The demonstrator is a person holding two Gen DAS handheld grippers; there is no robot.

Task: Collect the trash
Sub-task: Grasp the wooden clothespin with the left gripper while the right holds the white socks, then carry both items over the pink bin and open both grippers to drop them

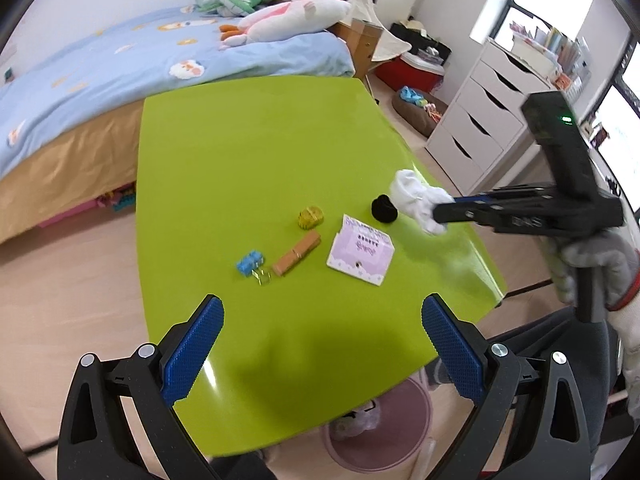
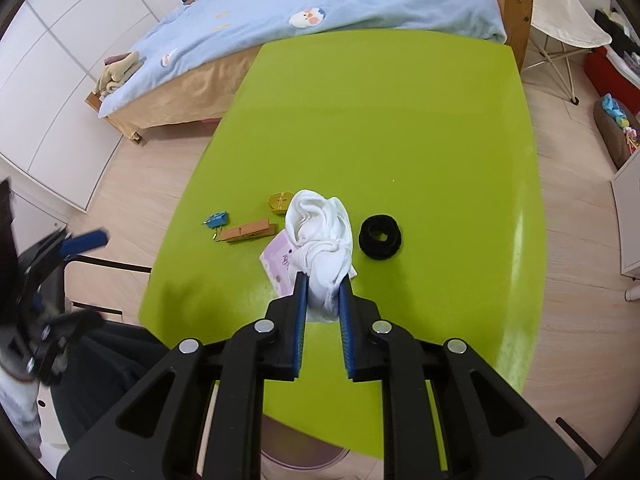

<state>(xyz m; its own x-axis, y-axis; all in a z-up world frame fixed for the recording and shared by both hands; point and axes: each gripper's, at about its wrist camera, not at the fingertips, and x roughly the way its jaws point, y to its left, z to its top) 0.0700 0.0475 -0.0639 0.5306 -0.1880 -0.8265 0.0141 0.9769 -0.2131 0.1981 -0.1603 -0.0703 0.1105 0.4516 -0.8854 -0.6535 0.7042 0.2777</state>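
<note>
A crumpled white tissue (image 2: pixel 322 236) hangs above the green table (image 2: pixel 380 128), and my right gripper (image 2: pixel 323 286) is shut on its lower end. From the left wrist view the same tissue (image 1: pixel 416 198) sticks out of the right gripper (image 1: pixel 440 212) over the table's right side. My left gripper (image 1: pixel 322 320) stands open over the near table edge with nothing between its blue pads. On the table lie a black ring (image 2: pixel 380 237), a pink card (image 1: pixel 360 254), a wooden clothespin (image 1: pixel 297 258), a yellow round piece (image 1: pixel 310 217) and a blue binder clip (image 1: pixel 250 263).
A pink bin (image 1: pixel 380 428) with a bag inside stands under the near table edge. A bed (image 1: pixel 120 68) with a blue cover lies behind the table, white drawers (image 1: pixel 480 120) to the right. A gloved hand (image 1: pixel 600 264) holds the right gripper's handle.
</note>
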